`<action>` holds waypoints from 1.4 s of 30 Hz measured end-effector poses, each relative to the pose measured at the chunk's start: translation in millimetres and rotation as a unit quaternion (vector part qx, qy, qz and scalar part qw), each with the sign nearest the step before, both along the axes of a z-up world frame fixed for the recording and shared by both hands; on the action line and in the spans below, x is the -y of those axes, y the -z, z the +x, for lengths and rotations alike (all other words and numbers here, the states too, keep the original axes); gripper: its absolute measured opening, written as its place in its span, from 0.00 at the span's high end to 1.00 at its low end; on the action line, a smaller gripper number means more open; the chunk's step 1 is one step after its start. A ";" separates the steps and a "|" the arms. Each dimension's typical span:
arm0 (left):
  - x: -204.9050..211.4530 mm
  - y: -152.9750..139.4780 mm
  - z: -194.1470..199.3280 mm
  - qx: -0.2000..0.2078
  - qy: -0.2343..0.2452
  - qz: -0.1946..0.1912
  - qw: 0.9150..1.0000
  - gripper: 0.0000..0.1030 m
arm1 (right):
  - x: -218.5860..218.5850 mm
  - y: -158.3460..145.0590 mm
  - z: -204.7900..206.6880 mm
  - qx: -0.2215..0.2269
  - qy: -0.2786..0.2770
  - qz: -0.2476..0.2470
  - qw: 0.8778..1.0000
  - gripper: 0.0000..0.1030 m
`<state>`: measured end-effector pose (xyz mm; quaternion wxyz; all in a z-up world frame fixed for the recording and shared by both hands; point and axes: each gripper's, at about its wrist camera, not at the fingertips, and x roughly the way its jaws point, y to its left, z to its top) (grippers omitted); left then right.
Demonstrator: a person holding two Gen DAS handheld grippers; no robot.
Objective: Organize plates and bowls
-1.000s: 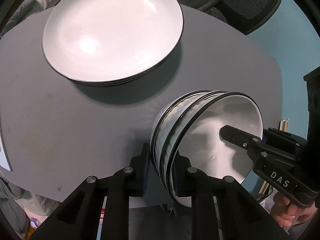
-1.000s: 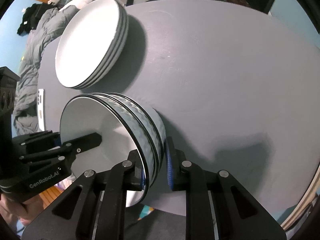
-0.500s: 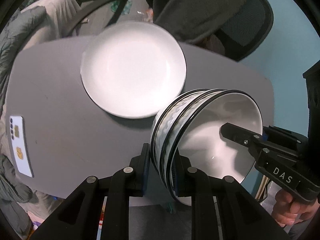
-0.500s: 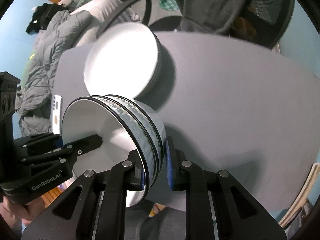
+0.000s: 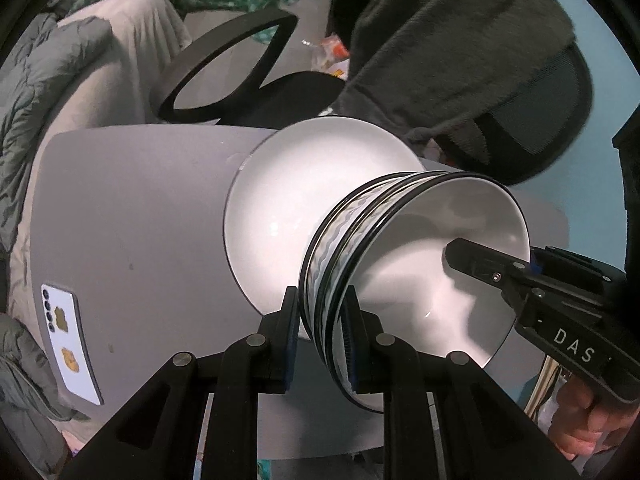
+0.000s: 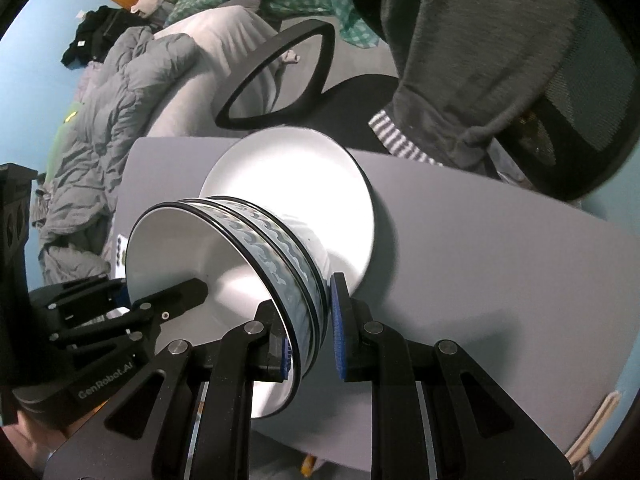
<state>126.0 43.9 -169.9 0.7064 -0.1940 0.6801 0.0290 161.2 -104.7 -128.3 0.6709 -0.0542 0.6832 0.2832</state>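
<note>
Nearest in both views is a nested stack of three bowls (image 5: 400, 280), white inside with a blue wave band outside, held up off the table between two grippers. The left gripper (image 5: 322, 336) pinches the stack's rim on one side, one pad inside and one outside; the right gripper (image 6: 310, 336) pinches the opposite rim the same way. Just beyond and under the bowls lies the plates stack (image 5: 288, 208) on the grey table (image 5: 140, 208), near its far edge; how many plates it holds I cannot tell. Past the table stand a black chair (image 6: 288, 76) and a dark garment (image 5: 460, 40). Only the left view shows a white phone (image 5: 70, 340) at the table's left edge and a hand (image 5: 588, 420) on the right gripper; only the right view shows grey bedding (image 6: 120, 112).
</note>
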 end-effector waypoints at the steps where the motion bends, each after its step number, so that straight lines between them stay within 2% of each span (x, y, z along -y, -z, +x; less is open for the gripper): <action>1: -3.9 4.4 3.9 -0.004 -0.002 -0.001 1.000 0.82 | -5.8 3.8 3.2 -0.002 -0.003 -0.004 1.000 0.84; 8: -18.8 24.9 13.6 -0.022 -0.010 0.005 1.000 0.81 | -25.1 23.4 19.1 -0.023 -0.010 -0.018 1.000 0.83; 18: -14.9 21.9 13.2 -0.007 0.017 0.031 0.999 0.79 | -34.5 30.1 22.5 -0.022 -0.009 -0.034 0.999 0.83; 20: -11.7 17.5 13.7 0.007 0.030 0.058 0.998 0.74 | -35.3 29.8 20.7 -0.018 -0.016 -0.033 0.999 0.81; 22: -10.2 11.6 12.3 0.020 0.033 0.088 0.995 0.67 | -35.3 26.8 18.5 0.006 -0.021 -0.046 0.999 0.80; 24: -11.7 6.1 10.4 0.030 0.032 0.097 0.994 0.64 | -35.8 24.1 16.6 0.023 -0.028 -0.056 0.998 0.69; 26: -14.7 -1.5 7.7 0.038 0.024 0.107 0.993 0.56 | -33.7 19.3 15.2 0.043 -0.028 -0.064 0.997 0.63; 28: -18.2 -10.4 4.4 0.045 0.014 0.115 0.992 0.51 | -29.2 10.7 14.0 0.056 -0.022 -0.064 0.996 0.59; 30: -19.7 -23.7 -1.7 0.057 0.008 0.121 0.991 0.50 | -23.8 0.9 14.1 0.062 -0.014 -0.065 0.996 0.55; 32: -20.1 -37.5 -7.5 0.069 0.006 0.129 0.989 0.38 | -18.5 -13.5 11.8 0.070 -0.011 -0.058 0.996 0.47; 35: -17.7 -60.4 -18.3 0.093 0.007 0.140 0.986 0.30 | -12.0 -37.4 7.0 0.085 -0.004 -0.046 0.995 0.41; 42: -10.2 -119.7 -43.8 0.143 -0.007 0.114 0.983 0.26 | 6.5 -105.5 -14.3 0.144 0.015 -0.007 0.989 0.34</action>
